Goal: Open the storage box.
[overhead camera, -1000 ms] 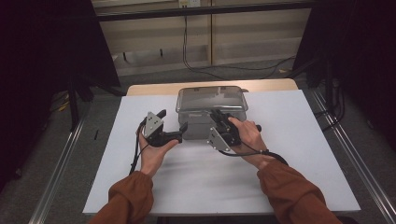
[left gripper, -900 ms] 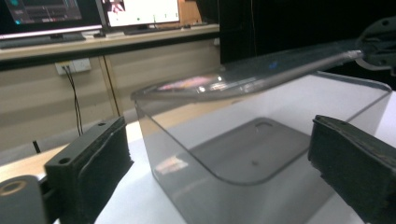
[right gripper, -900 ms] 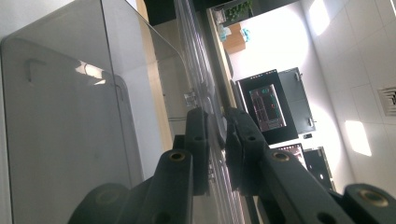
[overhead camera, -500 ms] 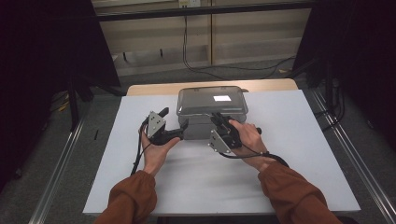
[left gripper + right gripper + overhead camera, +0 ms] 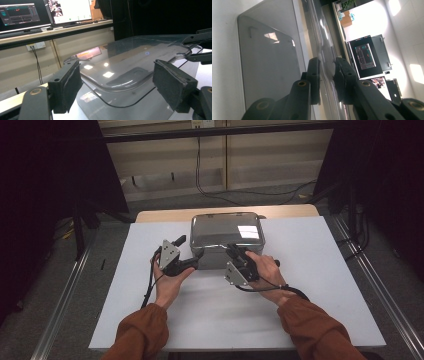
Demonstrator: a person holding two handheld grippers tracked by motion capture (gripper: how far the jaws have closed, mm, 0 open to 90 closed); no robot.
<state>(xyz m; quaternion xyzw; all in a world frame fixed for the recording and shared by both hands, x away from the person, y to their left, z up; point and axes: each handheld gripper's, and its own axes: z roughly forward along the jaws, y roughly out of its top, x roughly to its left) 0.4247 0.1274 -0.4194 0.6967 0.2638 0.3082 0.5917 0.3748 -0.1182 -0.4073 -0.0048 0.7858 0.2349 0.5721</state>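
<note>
1. A shiny metal box (image 5: 226, 239) with a rounded lid sits at the far middle of the white desk (image 5: 320, 285), its long side facing the person.
2. The left gripper (image 5: 192, 261) is held at the box's near left corner. In the left gripper view its fingers (image 5: 65, 88) stand well apart on either side of that corner, and neither pad touches the metal. They have just been closing in, with the corner of the box between them.
3. The right gripper (image 5: 235, 256) is at the box's near edge, right of the middle. In the right gripper view its fingers (image 5: 315, 75) are nearly together and pinch the lid's rim (image 5: 325, 72) between the pads.
4. Both hands rest low on the desk, sleeves in rust-brown.
</note>
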